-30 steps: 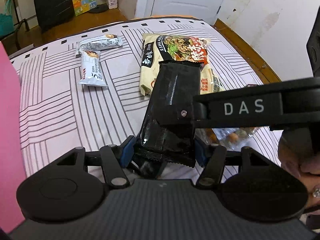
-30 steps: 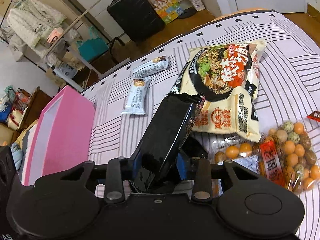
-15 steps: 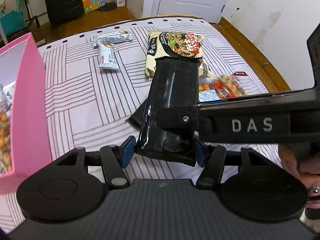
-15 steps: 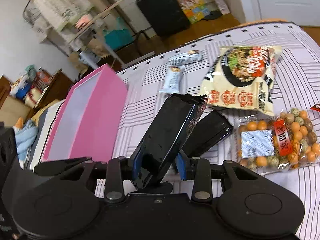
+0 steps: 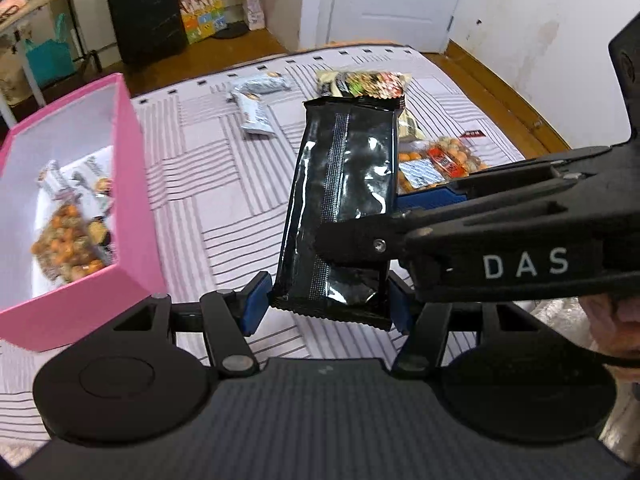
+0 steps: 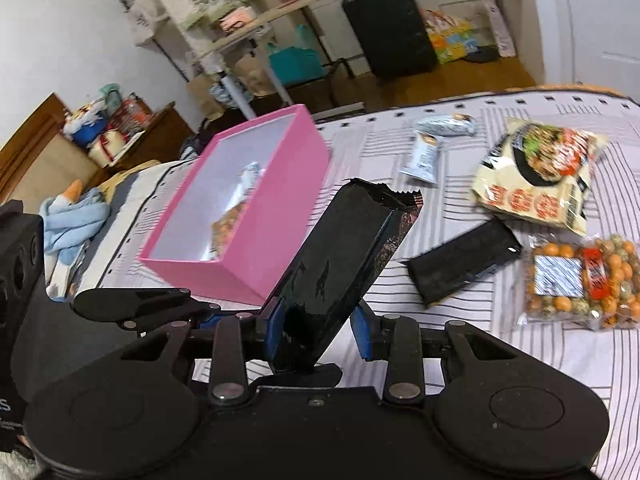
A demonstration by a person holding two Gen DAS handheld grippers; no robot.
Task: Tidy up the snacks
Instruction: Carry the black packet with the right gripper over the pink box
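One long black snack packet (image 5: 344,192) hangs above the striped bed, gripped by both grippers. My left gripper (image 5: 327,304) is shut across the width of its near end, blue pads on both edges. From the right, my right gripper (image 5: 372,220) clamps the same packet, one finger over its face. In the right wrist view the packet (image 6: 344,256) stands tilted between the right gripper's (image 6: 315,330) pads, with the left gripper's fingers (image 6: 160,308) beside it. The open pink box (image 5: 132,208) (image 6: 272,216) sits to the left and holds a peanut bag (image 5: 68,240) and white bars.
A second black packet (image 6: 464,268), a noodle pack (image 6: 540,172), a peanut bag (image 6: 580,280) and two white bars (image 6: 424,156) lie on the sheet beyond and to the right. A black suitcase (image 5: 146,8) stands on the floor past the bed. A hand (image 5: 616,320) holds the right gripper.
Both grippers have lifted the black packet together and carried it left, away from the noodle pack and toward the pink box. The box now shows its inside. Both grips are unchanged.
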